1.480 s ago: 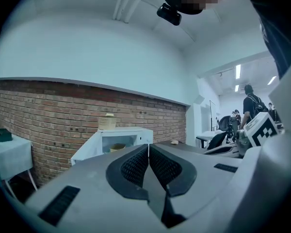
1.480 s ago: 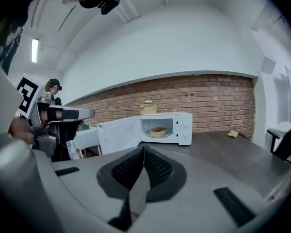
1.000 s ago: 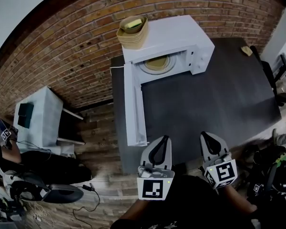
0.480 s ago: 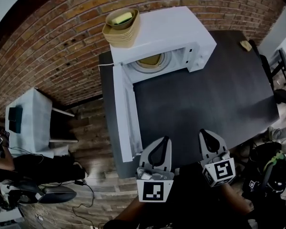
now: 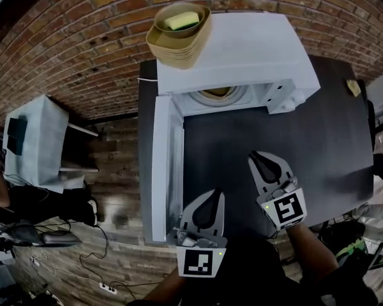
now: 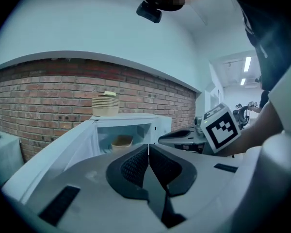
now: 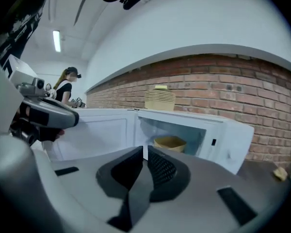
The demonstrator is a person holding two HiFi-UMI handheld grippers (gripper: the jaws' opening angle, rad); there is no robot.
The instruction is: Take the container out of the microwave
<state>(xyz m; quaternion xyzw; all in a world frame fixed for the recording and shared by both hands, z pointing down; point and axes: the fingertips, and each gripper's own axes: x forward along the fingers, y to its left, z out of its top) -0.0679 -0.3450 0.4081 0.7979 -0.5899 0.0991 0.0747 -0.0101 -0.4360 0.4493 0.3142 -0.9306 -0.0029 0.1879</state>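
The white microwave [image 5: 236, 50] stands at the back of the dark table [image 5: 319, 145], its door [image 5: 163, 171] swung wide open toward me on the left. A tan container [image 5: 217, 93] sits on the turntable inside; it also shows in the left gripper view [image 6: 121, 141] and the right gripper view [image 7: 169, 142]. My left gripper [image 5: 214, 194] hovers by the door's near end, jaws pressed together and empty [image 6: 148, 147]. My right gripper [image 5: 256, 156] is over the table in front of the cavity, well short of it, also shut with nothing in it [image 7: 145, 152].
A stack of tan bowls [image 5: 182, 34] with a yellow piece on top sits on the microwave's roof. A small yellowish object [image 5: 353, 87] lies at the table's far right. A white side table [image 5: 35, 145] and cables are on the floor at left. A person [image 7: 65, 89] stands far off.
Both grippers have moved forward toward the microwave, the right one farther. The microwave now looks closer and larger in the head view.
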